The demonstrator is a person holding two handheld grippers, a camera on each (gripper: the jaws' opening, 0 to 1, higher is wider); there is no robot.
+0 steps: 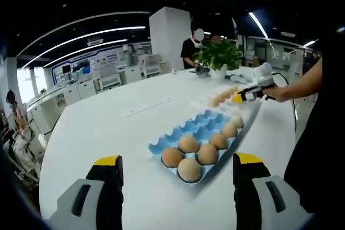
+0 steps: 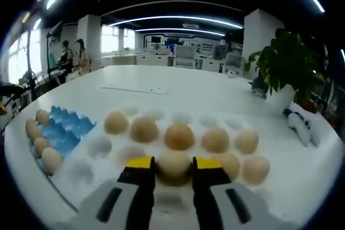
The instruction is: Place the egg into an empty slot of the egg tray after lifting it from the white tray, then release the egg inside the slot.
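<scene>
The right hand-held gripper [image 2: 173,166] is seen low over the white tray [image 2: 86,173], and its two yellow-tipped jaws are placed on both sides of one egg [image 2: 173,166] in the near row. The jaws appear to touch the egg's sides, so it is judged to be pinched, but whether it is already lifted out of its cup cannot be told. The egg is taken from the sides probably because the round top gives no hold and the neighbouring eggs [image 2: 179,136] leave only narrow room between the cups.

In the left gripper view, the same right hand-held gripper [image 1: 237,98] is seen far off over the white tray [image 1: 202,100], held by a person's hand [image 1: 275,94]. The left hand-held gripper [image 1: 178,166] is held spread wide, with nothing between its jaws, and hangs above the table [image 1: 97,133] just before the blue egg tray [image 1: 202,122]. It is probably kept there out of the way, since the task needs one gripper only.

The blue egg tray [image 2: 67,127] lies just beside the white tray, end to end, so the carrying path is short. Some eggs [image 1: 188,154] are already set in its near slots, while several slots towards the white tray are empty; one of these is judged to be the target. The egg will need a gentle grip, as the shell can crack or slip.
</scene>
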